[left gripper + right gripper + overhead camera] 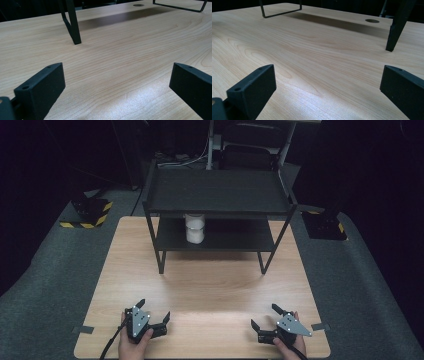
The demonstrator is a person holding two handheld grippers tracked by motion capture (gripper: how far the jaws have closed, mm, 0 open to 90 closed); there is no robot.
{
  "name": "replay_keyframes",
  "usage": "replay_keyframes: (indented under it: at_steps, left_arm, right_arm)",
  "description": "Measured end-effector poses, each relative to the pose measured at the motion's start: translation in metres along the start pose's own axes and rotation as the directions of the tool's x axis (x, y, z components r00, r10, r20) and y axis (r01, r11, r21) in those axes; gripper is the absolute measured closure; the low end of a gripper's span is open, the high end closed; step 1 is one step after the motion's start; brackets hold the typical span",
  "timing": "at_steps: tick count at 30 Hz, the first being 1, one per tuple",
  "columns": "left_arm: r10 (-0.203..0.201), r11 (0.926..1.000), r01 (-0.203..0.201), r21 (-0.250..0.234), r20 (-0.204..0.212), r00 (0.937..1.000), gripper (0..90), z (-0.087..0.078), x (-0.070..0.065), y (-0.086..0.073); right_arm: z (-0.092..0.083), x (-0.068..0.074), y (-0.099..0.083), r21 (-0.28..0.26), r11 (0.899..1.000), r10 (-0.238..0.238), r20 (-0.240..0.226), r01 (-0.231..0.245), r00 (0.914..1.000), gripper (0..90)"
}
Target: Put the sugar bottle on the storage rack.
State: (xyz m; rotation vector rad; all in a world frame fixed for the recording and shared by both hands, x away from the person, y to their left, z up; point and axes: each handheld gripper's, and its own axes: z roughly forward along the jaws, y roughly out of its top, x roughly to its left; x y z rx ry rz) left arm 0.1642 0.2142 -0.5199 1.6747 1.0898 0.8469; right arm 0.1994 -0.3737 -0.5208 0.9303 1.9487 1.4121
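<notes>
Under the top board of the black rack (220, 195), on its lower shelf (235, 236), stands a white jar (195, 228), upright and left of that shelf's middle. Everything turns on how it lies from the two tools. Both rest at the near edge of the desk (210, 285), well apart from the rack: the left gripper (154, 312) toward the near-left corner, the right gripper (262, 316) toward the near-right corner. Each has its jaws spread wide with nothing between them (the left gripper view and the right gripper view both look across bare wood between the black jaws).

The jar lies straight ahead and a little to the right of the left gripper, while from the right gripper it sits far off to the left, across the desk. So I judge the left hand (134, 346) the nearer and better placed. Its path would have to go forward and low, entering between the rack's front legs and beneath the top board, since the jar cannot be taken from above. Its long axis is vertical, so a level grip from the front seems right.
</notes>
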Motion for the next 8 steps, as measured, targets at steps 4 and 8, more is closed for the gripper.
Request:
replay_keyframes:
  at_steps: [4,8]
  left_arm:
    - [-0.004,0.9999,0.004,0.012,-0.002,1.0000,0.5,0.0010,0.0004,0.0021]
    - [0.003,0.9999,-0.003,0.011,0.001,1.0000,0.5,0.0008,0.0004,0.0020]
  right_arm:
    - [-0.0009,0.0013,-0.0007,-0.003,1.000,-0.002,0.007,0.002,1.0000,0.0]
    - [-0.0017,0.0041,-0.0022,-0.010,1.000,0.003,0.024,-0.002,0.9997,0.0]
